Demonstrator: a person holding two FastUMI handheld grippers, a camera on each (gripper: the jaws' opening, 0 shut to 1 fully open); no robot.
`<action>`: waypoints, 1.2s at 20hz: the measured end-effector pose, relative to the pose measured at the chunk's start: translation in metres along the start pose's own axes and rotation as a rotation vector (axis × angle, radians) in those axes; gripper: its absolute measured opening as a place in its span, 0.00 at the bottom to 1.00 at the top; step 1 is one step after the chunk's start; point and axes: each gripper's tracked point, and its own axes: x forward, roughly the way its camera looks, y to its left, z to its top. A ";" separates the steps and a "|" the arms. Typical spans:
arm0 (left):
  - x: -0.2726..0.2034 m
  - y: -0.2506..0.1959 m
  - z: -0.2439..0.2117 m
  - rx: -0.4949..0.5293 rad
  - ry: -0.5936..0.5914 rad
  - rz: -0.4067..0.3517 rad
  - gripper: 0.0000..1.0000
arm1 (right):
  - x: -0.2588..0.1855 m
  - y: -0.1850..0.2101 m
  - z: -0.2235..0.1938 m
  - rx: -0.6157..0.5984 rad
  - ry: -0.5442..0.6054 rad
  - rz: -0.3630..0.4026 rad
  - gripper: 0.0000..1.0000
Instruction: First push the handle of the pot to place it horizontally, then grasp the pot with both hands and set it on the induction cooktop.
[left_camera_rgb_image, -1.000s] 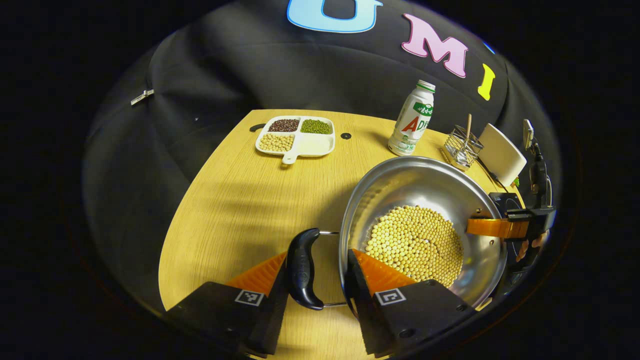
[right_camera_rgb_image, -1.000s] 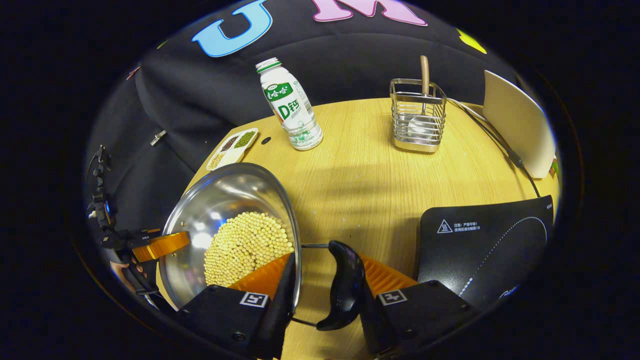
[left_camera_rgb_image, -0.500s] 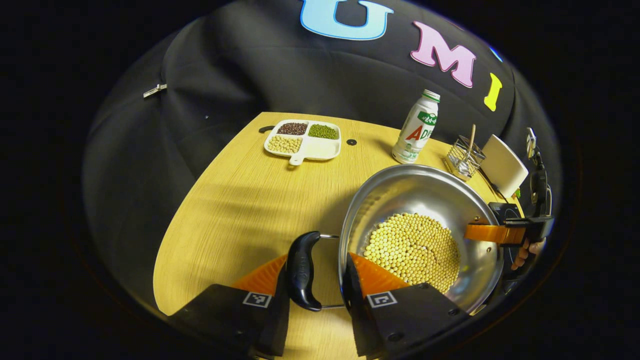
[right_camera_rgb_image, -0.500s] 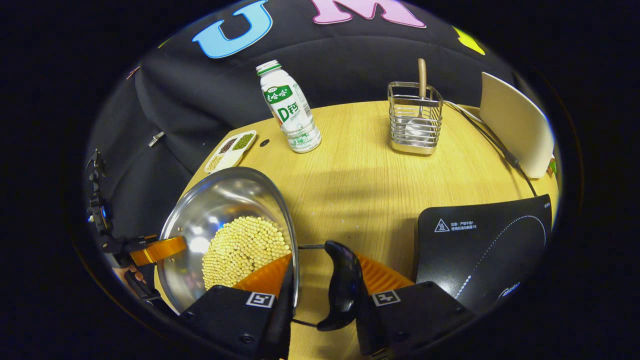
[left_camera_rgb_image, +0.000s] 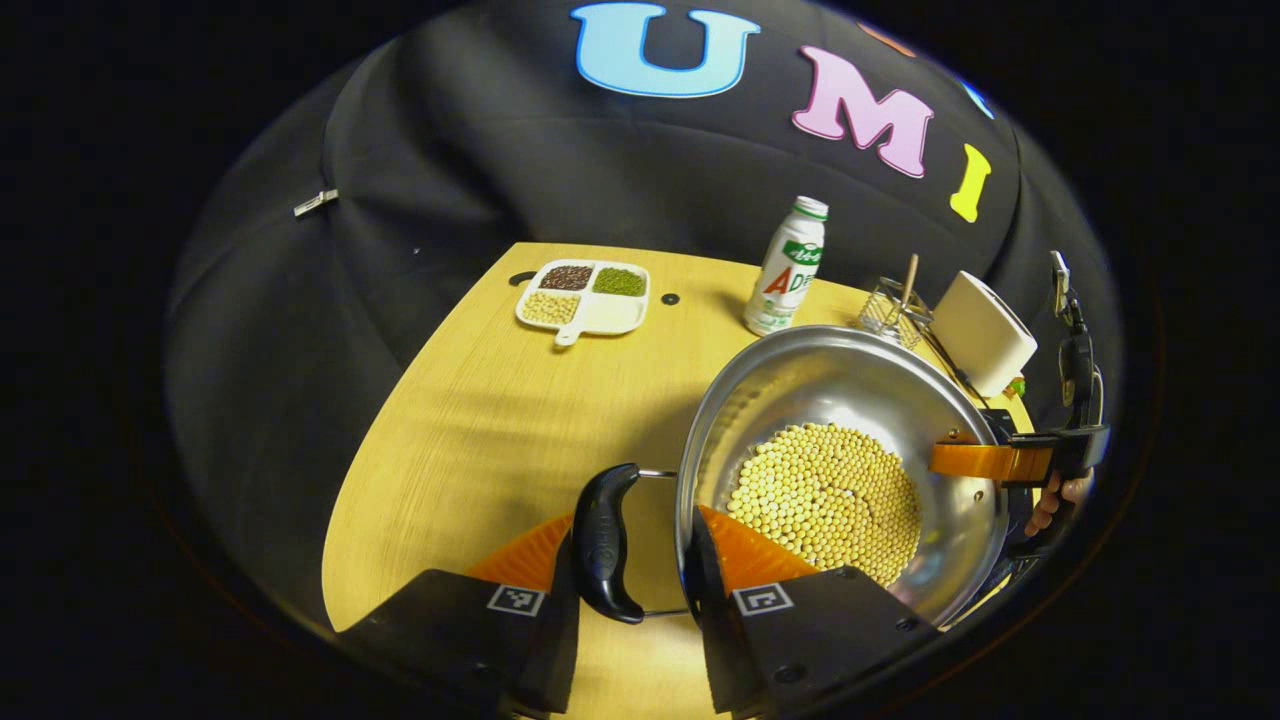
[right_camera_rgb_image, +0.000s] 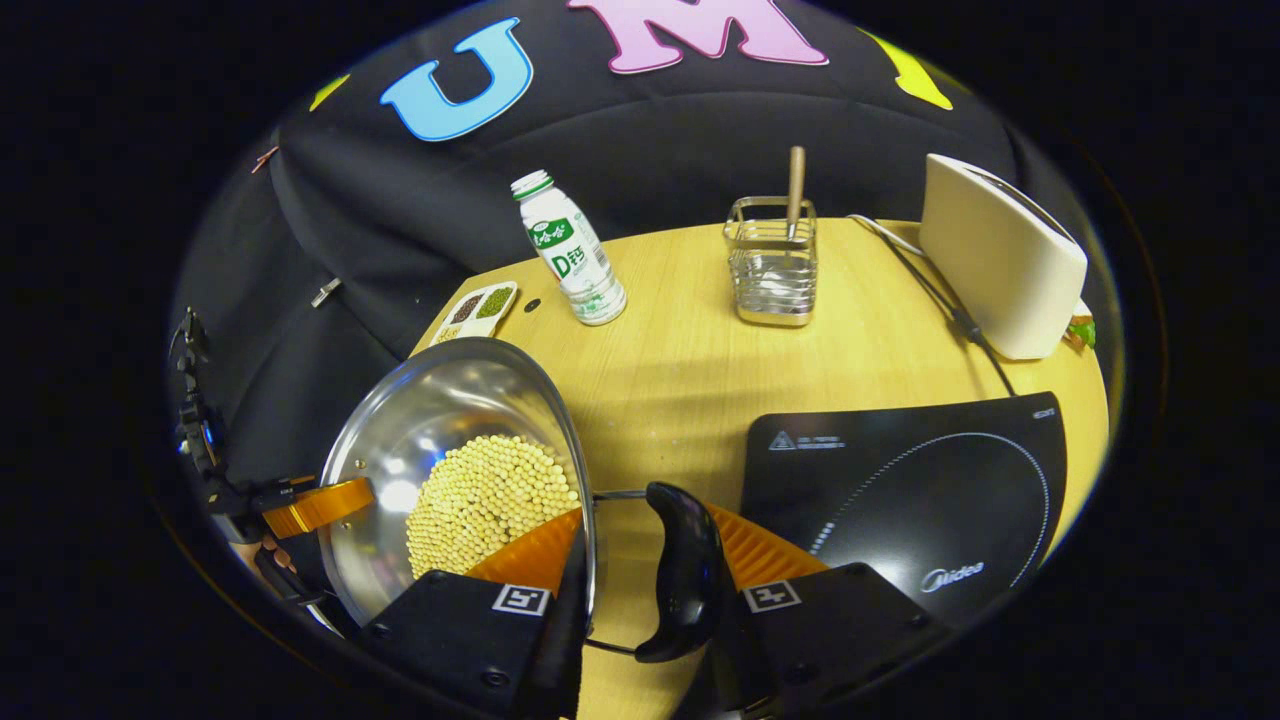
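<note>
A steel pot holding yellow beans hangs between both grippers above the wooden table. My left gripper is shut across the pot's rim and its black side handle. At the far rim, the other gripper grips the pot, with a hand behind it. In the right gripper view, my right gripper is shut on the opposite black handle and the rim of the pot. The black induction cooktop lies just right of the pot, on the table.
A white drink bottle and a wire rack with a wooden-handled utensil stand at the back. A white appliance with a cable sits behind the cooktop. A divided dish of beans lies at the far left edge.
Both grippers have risen with the pot and drawn back from the back wall. In the right gripper view more of the cooktop has come into sight.
</note>
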 end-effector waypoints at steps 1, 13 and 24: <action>-0.005 -0.012 0.001 0.004 0.000 -0.007 0.53 | -0.009 -0.008 0.003 0.007 -0.003 -0.003 0.55; -0.004 -0.177 -0.002 0.093 0.005 -0.112 0.54 | -0.093 -0.151 0.004 0.094 -0.038 -0.106 0.55; 0.015 -0.280 -0.005 0.147 0.011 -0.164 0.54 | -0.128 -0.243 -0.001 0.147 -0.062 -0.155 0.55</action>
